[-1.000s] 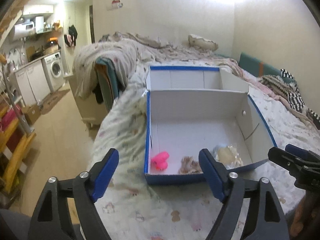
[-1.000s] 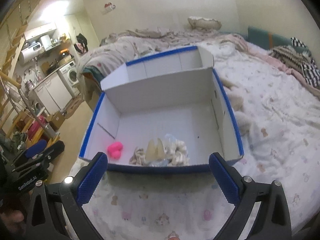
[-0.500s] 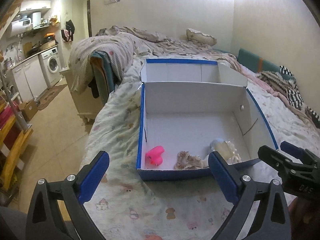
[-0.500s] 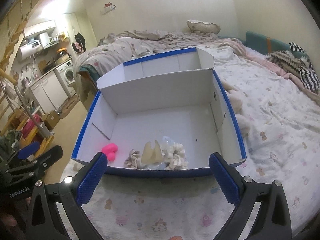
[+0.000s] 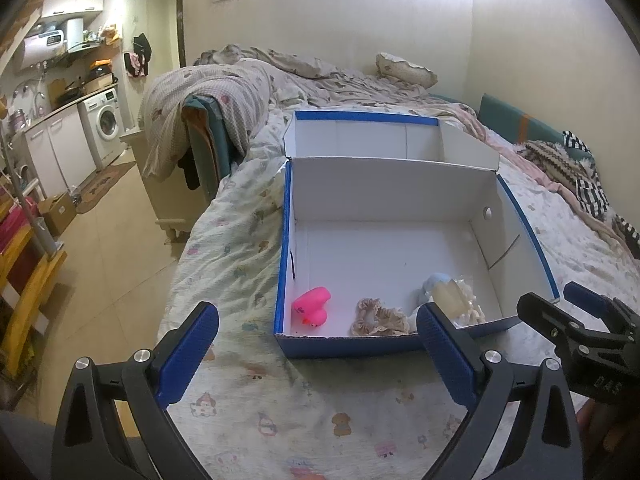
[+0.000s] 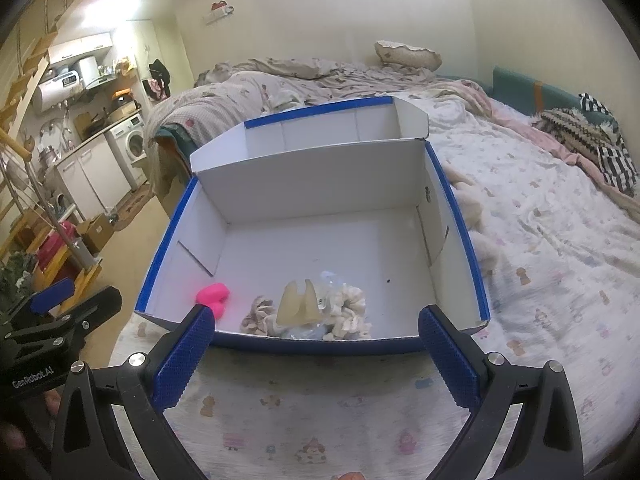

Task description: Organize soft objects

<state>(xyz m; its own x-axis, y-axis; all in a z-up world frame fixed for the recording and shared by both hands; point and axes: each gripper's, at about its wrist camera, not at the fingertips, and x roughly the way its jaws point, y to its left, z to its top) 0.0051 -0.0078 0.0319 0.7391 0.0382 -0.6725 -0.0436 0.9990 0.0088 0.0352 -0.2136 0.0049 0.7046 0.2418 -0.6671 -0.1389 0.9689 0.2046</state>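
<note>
Nearest the viewer, the left tool [image 5: 318,342] and the right tool [image 6: 316,344] each hang above the cartoon-printed bed sheet [image 5: 240,412], just short of the box; both stand with their blue-padded jaws spread wide and nothing between them, a posture that suggests the items have already been set down. Beyond the tools sits the open white cardboard box with blue outer walls [image 5: 384,344], resting on the bed with its hinged lid folded back toward the far wall, presumably so that things can be dropped in from the near side. The soft objects lie in a row along the near wall of the box: a pink rubber duck [image 5: 312,306] at the left corner, lying on its side with its long axis slanting from near-left to far-right and its orange beak toward the near wall; a beige ruffled fabric scrunchie [image 5: 378,316] in the middle, lying flat; and a cream scrunchie [image 6: 350,312] beside a pale translucent two-lobed soft piece [image 6: 300,306], which stands with its lobes upward. The rest of the box floor is bare. Farther off lie a crumpled quilt [image 5: 248,76] and a pillow [image 5: 406,70].
</note>
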